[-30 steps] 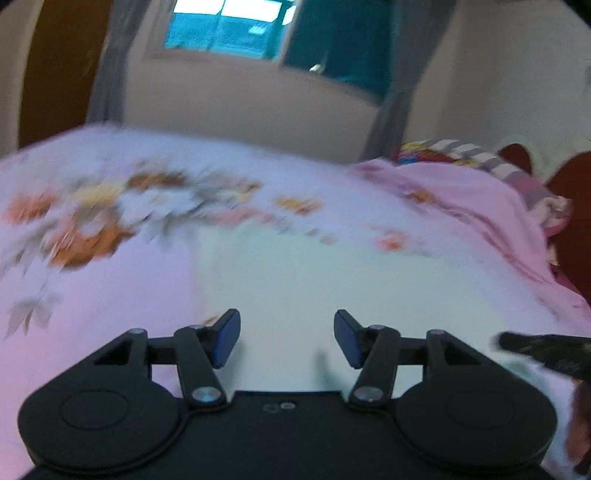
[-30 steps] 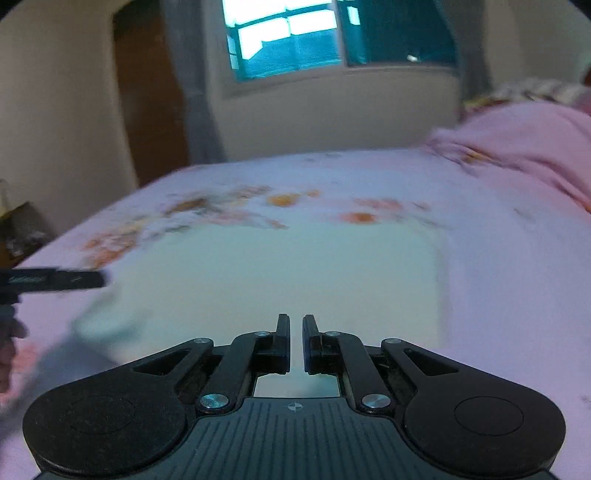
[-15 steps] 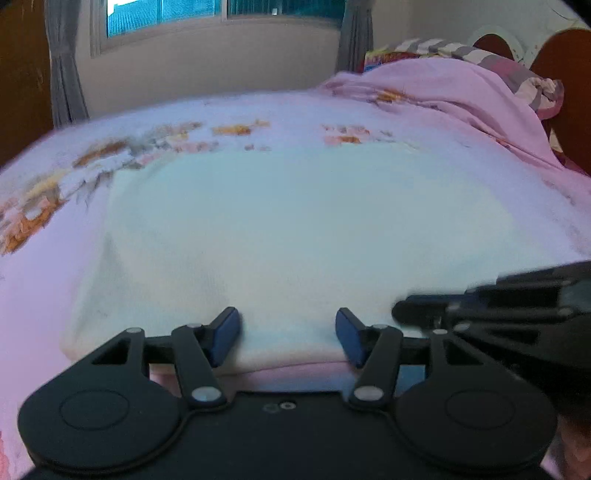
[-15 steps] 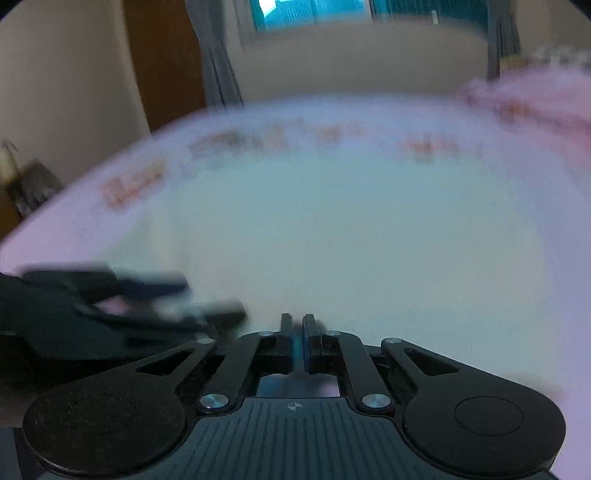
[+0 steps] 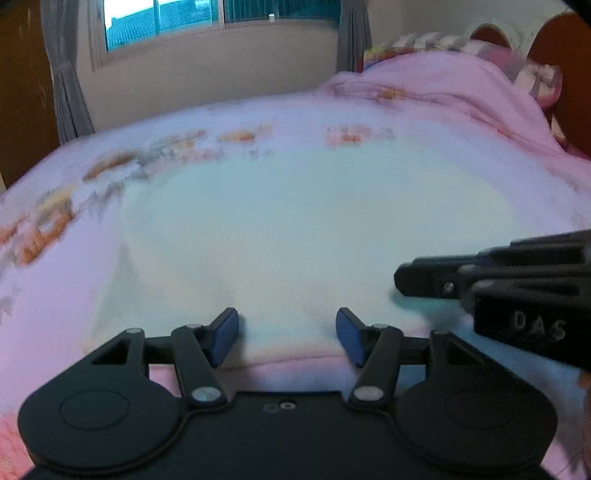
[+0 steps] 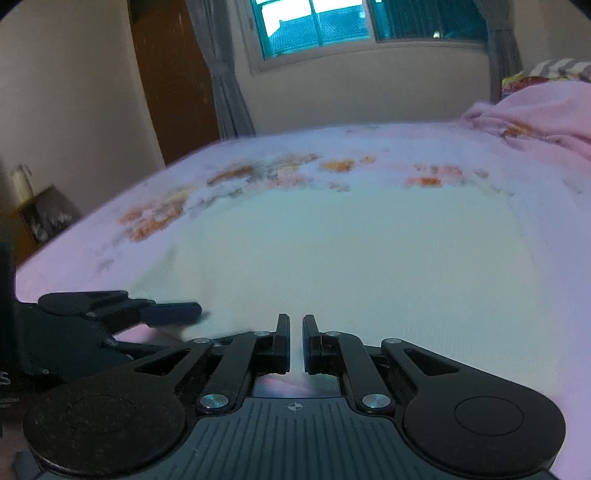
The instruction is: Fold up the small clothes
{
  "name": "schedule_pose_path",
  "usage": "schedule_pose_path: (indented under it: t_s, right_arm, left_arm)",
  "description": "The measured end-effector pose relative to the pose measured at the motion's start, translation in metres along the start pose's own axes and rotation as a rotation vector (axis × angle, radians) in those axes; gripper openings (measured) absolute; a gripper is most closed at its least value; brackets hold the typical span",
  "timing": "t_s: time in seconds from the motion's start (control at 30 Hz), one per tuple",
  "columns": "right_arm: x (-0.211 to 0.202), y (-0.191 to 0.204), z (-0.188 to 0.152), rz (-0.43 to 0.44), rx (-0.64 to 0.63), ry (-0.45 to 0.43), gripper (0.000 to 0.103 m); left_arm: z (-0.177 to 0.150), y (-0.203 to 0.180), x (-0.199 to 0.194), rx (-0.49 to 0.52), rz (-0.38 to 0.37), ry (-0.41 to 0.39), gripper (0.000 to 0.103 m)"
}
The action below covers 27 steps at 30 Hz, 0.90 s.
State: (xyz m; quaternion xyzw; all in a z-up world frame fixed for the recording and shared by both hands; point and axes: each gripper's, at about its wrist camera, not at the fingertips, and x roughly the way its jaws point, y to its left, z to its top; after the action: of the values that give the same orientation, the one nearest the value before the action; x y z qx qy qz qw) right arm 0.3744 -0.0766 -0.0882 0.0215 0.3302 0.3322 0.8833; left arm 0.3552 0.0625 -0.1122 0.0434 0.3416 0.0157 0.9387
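A pale white cloth (image 5: 314,236) lies flat on the pink floral bedspread (image 5: 55,280); it also shows in the right wrist view (image 6: 362,258). My left gripper (image 5: 287,334) is open, its blue pads at the cloth's near edge, one on each side of a stretch of hem. My right gripper (image 6: 296,341) is shut, its jaws almost touching at the near edge; I cannot tell if cloth is pinched between them. It shows at the right of the left wrist view (image 5: 491,280). The left gripper shows at the left of the right wrist view (image 6: 110,314).
A bunched pink blanket (image 5: 443,92) and pillows (image 5: 532,74) lie at the head of the bed on the right. A wooden headboard (image 5: 569,74) stands behind them. A window (image 6: 332,26), grey curtains and a brown door (image 6: 173,74) are beyond the bed.
Both grippers have come down to the cloth's near edge and stand side by side. The left stays open and the right stays shut.
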Motion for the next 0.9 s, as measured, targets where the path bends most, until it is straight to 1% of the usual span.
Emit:
schedule_pose_path:
  t_s: [0.03,0.07,0.13,0.2,0.23,0.3,0.33,0.4,0.43,0.47,0.53,0.63,0.67,0.7,0.73,0.77,0.8,0.83,0.87,0.9]
  right_arm:
    - [0.012,-0.006,-0.004,-0.012,0.041,0.055,0.006]
    - [0.017,-0.014,-0.005,0.004,0.093,0.080,0.006]
    - [0.012,-0.017,0.000,0.016,0.113,0.078,0.007]
    - [-0.006,-0.016,0.002,-0.013,0.084,0.022,0.007]
    - [-0.016,-0.019,0.001,-0.030,0.086,-0.005,0.007]
    - [-0.034,-0.035,-0.006,-0.066,0.135,-0.029,0.007]
    - [-0.044,-0.044,-0.011,-0.081,0.158,-0.036,0.007]
    - [-0.066,-0.059,-0.019,-0.110,0.197,-0.087,0.007]
    - [-0.075,-0.065,-0.020,-0.125,0.216,-0.116,0.007]
    - [-0.081,-0.068,-0.018,-0.122,0.235,-0.136,0.007]
    - [-0.075,-0.065,-0.014,-0.091,0.262,-0.134,0.007]
    - [-0.054,-0.044,-0.007,0.001,0.245,-0.111,0.007]
    - [-0.047,-0.038,-0.005,0.013,0.229,-0.101,0.007]
    - [-0.040,-0.033,-0.004,0.004,0.212,-0.092,0.007]
    - [-0.027,-0.028,-0.004,-0.017,0.179,-0.063,0.007]
    - [-0.014,-0.027,-0.009,-0.055,0.158,0.000,0.007]
    - [-0.004,-0.030,-0.015,-0.064,0.160,0.047,0.007]
    - [-0.007,-0.034,-0.015,-0.042,0.177,0.031,0.007]
    - [-0.011,-0.037,-0.013,-0.034,0.190,0.027,0.007]
    - [-0.018,-0.038,-0.010,-0.032,0.203,0.004,0.007]
  left_arm:
    - [-0.002,-0.007,0.001,0.069,0.022,-0.009,0.060]
    - [-0.002,-0.010,-0.003,0.083,0.029,-0.020,0.059]
    - [0.001,-0.003,-0.013,0.029,0.001,-0.035,0.058]
    - [0.001,0.006,-0.024,-0.015,0.000,-0.073,0.058]
    - [0.000,0.011,-0.026,-0.020,0.015,-0.068,0.058]
    - [-0.007,0.023,-0.031,-0.039,0.061,-0.058,0.058]
    - [-0.011,0.030,-0.036,-0.054,0.064,-0.064,0.058]
    - [-0.019,0.043,-0.047,-0.089,0.096,-0.093,0.058]
    - [-0.021,0.046,-0.050,-0.102,0.098,-0.099,0.058]
    - [-0.021,0.047,-0.049,-0.123,0.079,-0.096,0.058]
    - [-0.014,0.041,-0.044,-0.154,0.057,-0.085,0.058]
    - [-0.008,0.026,-0.036,-0.180,0.013,-0.098,0.059]
    - [-0.006,0.021,-0.028,-0.182,0.006,-0.066,0.059]
    - [-0.008,0.015,-0.020,-0.160,0.015,-0.022,0.059]
    - [-0.010,0.010,-0.014,-0.118,0.032,-0.009,0.059]
    - [-0.012,0.008,-0.016,-0.089,0.039,-0.021,0.059]
    - [-0.014,0.010,-0.022,-0.094,0.020,-0.030,0.059]
    - [-0.017,0.016,-0.029,-0.116,-0.008,-0.043,0.059]
    - [-0.021,0.024,-0.036,-0.139,-0.018,-0.055,0.060]
    - [-0.027,0.033,-0.043,-0.169,-0.005,-0.074,0.060]
